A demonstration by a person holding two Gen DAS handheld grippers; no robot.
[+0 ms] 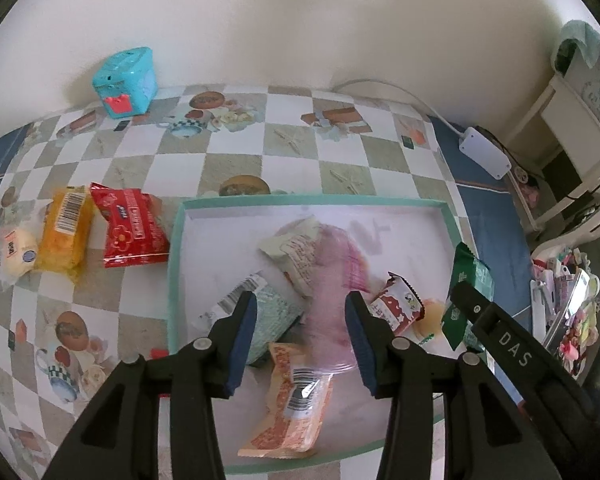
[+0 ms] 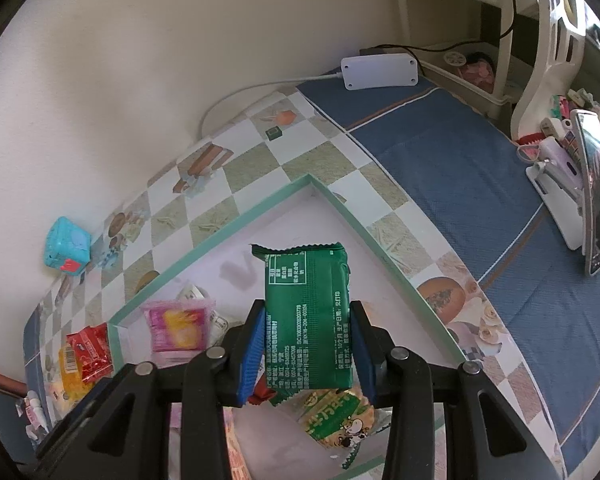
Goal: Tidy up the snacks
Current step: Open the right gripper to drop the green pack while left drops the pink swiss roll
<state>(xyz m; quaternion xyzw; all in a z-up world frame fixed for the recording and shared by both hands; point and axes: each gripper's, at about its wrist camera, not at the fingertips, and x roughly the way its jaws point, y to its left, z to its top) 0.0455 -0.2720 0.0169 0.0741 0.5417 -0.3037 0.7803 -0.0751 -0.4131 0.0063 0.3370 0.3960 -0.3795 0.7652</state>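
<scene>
A shallow white tray with a teal rim lies on the checkered tablecloth and holds several snack packets. My left gripper hangs over it with its jaws apart. A blurred pink packet lies between and beyond its fingers, and the pads do not press on it. My right gripper is shut on a green packet, held upright above the tray's right side. Left of the tray, a red packet, a yellow packet and a pale packet lie on the cloth.
A turquoise toy box stands by the wall at the back left. A white adapter box with a cable sits at the back right. A phone on a stand and clutter stand past the blue cloth on the right.
</scene>
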